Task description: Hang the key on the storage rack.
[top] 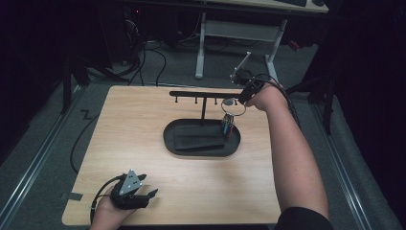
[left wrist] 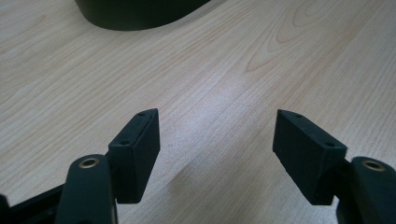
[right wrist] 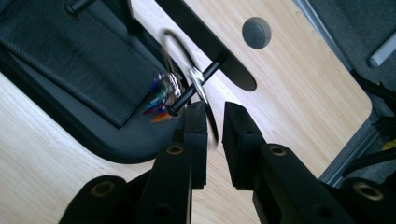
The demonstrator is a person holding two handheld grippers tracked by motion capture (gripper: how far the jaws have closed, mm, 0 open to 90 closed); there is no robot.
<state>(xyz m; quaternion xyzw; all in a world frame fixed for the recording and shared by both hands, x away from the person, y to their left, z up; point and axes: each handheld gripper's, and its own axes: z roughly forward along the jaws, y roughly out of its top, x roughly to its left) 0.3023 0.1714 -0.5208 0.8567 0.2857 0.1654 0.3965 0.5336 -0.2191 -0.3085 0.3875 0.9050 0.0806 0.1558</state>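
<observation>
A metal key ring [top: 233, 108] with several coloured keys [top: 227, 125] hangs on the rightmost peg of a black rack [top: 201, 94] that stands in an oval black tray [top: 167, 139]. My right gripper [top: 242, 98] is at the ring. In the right gripper view the ring [right wrist: 201, 91] sits on the peg [right wrist: 184, 98] and its lower arc runs through the narrow gap of my right gripper [right wrist: 215, 126], with no pad pressing on it. My left gripper [top: 152, 195] rests near the table's front left, and in its own view the left gripper [left wrist: 217, 149] stands wide open over bare wood.
A flat black wallet [top: 198, 139] lies in the tray. The rack's other pegs hang bare to the left. A round cable hole [right wrist: 256, 32] is in the tabletop behind the rack. A white desk frame [top: 237, 33] stands on the floor beyond the table.
</observation>
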